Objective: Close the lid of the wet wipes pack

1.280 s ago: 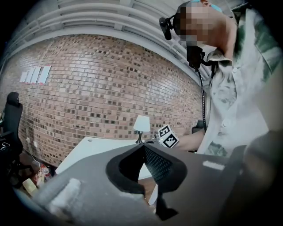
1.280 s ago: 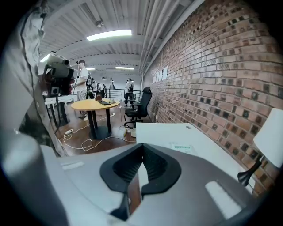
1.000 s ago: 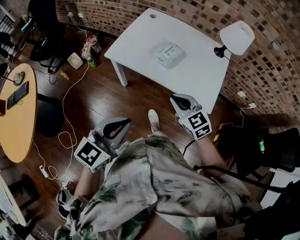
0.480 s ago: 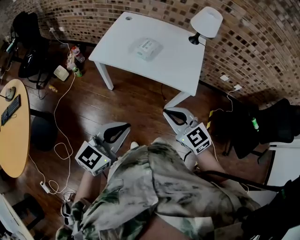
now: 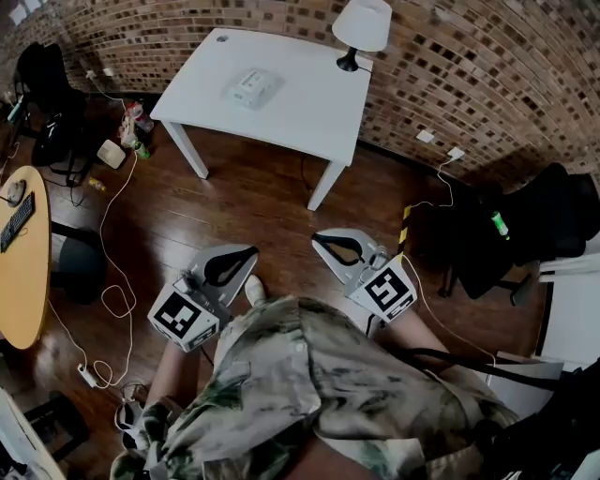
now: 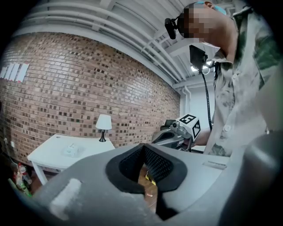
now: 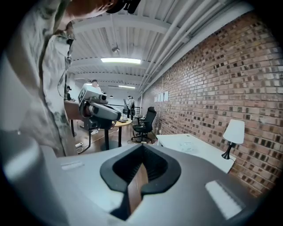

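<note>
Your left gripper (image 5: 249,251) and your right gripper (image 5: 321,238) each have their jaws closed tip to tip with nothing between them. You hold them low before your body, above the dark wooden floor (image 5: 272,202). The pale rectangular wet wipes pack (image 5: 251,86) lies on the white rectangular surface (image 5: 309,94) by the brick wall (image 5: 469,66), well apart from both grippers. Its lid is too small to make out.

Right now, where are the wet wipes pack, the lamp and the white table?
wet wipes pack (image 5: 251,86): head view, middle of its top face.
lamp (image 5: 363,21): head view, on its white shade.
white table (image 5: 305,101): head view, bare tabletop to the right of the pack.
</note>
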### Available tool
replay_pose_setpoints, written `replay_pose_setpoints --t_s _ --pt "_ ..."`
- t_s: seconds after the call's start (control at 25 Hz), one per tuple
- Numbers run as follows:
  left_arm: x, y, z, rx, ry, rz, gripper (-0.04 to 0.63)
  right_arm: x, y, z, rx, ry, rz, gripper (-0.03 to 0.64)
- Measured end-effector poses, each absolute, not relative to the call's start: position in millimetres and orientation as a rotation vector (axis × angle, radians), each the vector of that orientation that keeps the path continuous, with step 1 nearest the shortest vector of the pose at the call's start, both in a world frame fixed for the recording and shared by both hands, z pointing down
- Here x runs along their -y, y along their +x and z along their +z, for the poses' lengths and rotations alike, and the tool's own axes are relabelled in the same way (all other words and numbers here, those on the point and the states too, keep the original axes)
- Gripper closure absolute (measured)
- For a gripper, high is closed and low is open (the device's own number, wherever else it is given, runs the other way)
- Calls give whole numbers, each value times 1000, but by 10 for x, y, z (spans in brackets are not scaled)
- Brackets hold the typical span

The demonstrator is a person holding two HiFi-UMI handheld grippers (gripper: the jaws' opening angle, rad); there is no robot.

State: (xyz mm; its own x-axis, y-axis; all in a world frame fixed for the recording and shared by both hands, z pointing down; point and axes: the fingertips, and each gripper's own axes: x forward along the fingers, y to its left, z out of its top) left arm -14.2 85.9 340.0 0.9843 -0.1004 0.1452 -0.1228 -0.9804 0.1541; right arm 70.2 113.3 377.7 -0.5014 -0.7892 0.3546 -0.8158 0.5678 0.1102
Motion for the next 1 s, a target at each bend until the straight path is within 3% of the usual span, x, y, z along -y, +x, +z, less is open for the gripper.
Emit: replay_pose_setpoints --t_s 0.44,0.84,1.0 --pt "-2408 10 3424 312 2910 294 594 -2618 930 3841 2538 1183 107 615" --pt "-3087 -79 3297 292 2944 340 594 -3257 801 3836 2549 1226 94 612" --pt "-3333 -293 3255 281 2956 314 594 -3447 514 3785 2565 1215 90 572"
